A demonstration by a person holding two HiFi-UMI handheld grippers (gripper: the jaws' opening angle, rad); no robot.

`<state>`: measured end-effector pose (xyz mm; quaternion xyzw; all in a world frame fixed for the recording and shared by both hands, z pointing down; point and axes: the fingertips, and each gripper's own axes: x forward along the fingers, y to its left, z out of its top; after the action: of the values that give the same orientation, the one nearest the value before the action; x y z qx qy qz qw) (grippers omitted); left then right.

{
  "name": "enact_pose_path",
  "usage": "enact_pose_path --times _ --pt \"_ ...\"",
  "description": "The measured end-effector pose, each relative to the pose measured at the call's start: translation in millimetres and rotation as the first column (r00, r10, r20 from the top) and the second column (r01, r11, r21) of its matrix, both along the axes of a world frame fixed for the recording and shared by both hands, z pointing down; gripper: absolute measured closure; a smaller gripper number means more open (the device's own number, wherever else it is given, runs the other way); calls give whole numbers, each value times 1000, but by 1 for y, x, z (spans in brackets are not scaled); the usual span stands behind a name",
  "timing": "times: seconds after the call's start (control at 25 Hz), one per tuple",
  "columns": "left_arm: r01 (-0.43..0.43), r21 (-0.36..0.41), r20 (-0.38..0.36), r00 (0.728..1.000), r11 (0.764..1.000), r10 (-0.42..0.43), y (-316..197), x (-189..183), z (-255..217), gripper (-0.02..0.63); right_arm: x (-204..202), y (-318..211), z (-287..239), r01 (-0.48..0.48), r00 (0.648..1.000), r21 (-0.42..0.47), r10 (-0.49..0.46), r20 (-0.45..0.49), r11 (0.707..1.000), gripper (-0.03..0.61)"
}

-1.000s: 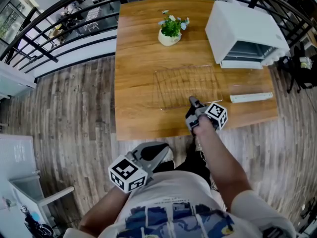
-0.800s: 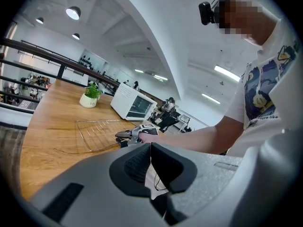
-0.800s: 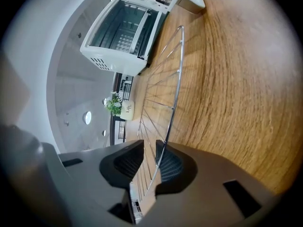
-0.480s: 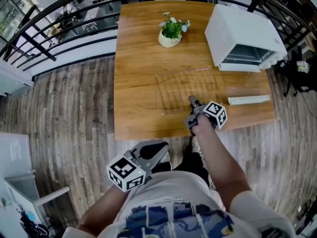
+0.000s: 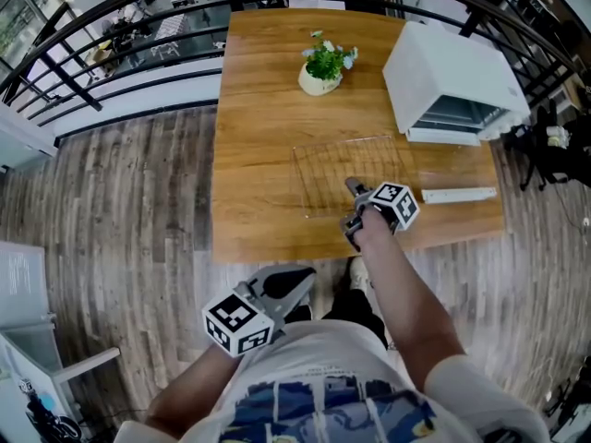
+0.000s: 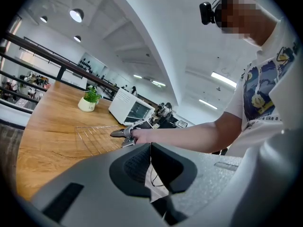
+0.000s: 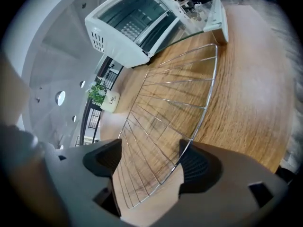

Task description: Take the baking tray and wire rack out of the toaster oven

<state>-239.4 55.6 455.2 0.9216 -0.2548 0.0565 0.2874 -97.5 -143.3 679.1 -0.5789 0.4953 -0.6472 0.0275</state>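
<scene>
The wire rack [image 5: 351, 166] lies flat on the wooden table [image 5: 263, 155], in front of the white toaster oven [image 5: 448, 77], whose door hangs open. My right gripper [image 5: 352, 195] is at the rack's near edge, pointing down at it. In the right gripper view the right gripper [image 7: 150, 162] is open; its jaws have just been opening. The wire rack's [image 7: 175, 98] corner lies between the pads, which do not press on it. My left gripper [image 5: 294, 284] hangs off the table near the person's body, shut and empty [image 6: 150, 171]. Whether a tray sits inside the toaster oven [image 7: 132, 22] I cannot tell.
A small potted plant [image 5: 320, 65] stands at the table's far middle. A narrow white bar-shaped piece [image 5: 459, 195] lies on the table right of the rack, near the front edge. Black railings [image 5: 111, 26] run behind and beside the table, with plank floor [image 5: 120, 201] to its left.
The right gripper has turned a little at the rack's near edge and kept its place. The rack has stayed flat on the table. The left gripper has hardly moved.
</scene>
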Motion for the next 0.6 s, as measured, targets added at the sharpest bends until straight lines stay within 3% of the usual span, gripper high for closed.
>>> enact_pose_path --times 0.4,0.6 --pt "-12 26 -26 1000 1000 13 -6 -2 -5 609 -14 24 5 185 977 -140 -198 -81 973 149" --pt "-29 47 -37 999 999 30 -9 6 -12 609 -11 34 3 209 973 -143 -220 -67 967 140"
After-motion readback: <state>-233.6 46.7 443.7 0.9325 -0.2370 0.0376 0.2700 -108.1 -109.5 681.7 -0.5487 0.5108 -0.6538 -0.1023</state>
